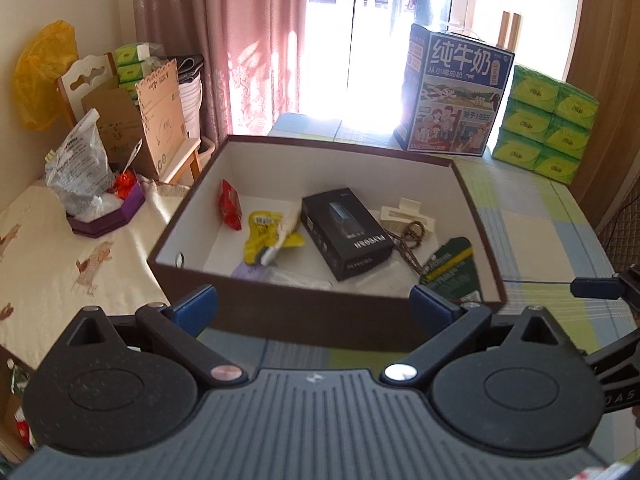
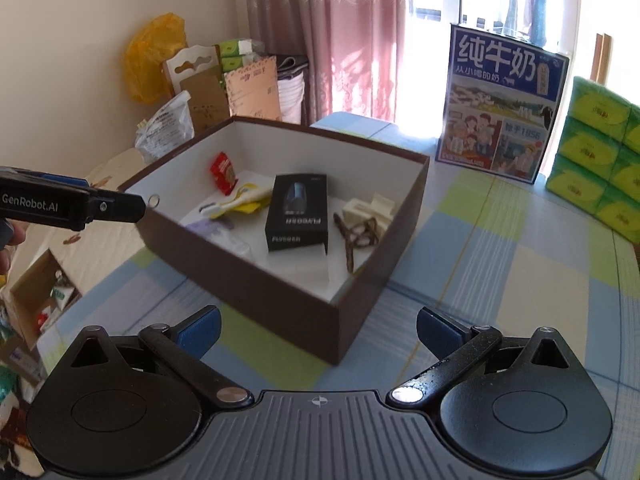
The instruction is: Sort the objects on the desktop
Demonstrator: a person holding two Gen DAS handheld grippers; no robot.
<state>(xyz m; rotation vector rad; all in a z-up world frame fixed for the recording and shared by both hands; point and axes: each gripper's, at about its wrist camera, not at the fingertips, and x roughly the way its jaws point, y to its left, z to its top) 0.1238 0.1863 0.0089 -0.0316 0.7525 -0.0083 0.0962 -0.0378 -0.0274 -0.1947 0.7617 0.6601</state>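
brown box [image 1: 280, 316] holds sorted items; both grippers empty, spread.

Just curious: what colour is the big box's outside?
Dark brown outside, white inside; clearest in the right wrist view.

A lived-in home room: pink curtains [image 1: 224, 40] beside a sunlit glass door [image 1: 360, 32], a checked tablecloth [image 2: 500, 264], stacked tissue packs [image 1: 544, 120], a milk carton box [image 2: 500, 108] and a wooden chair [image 1: 84, 80].
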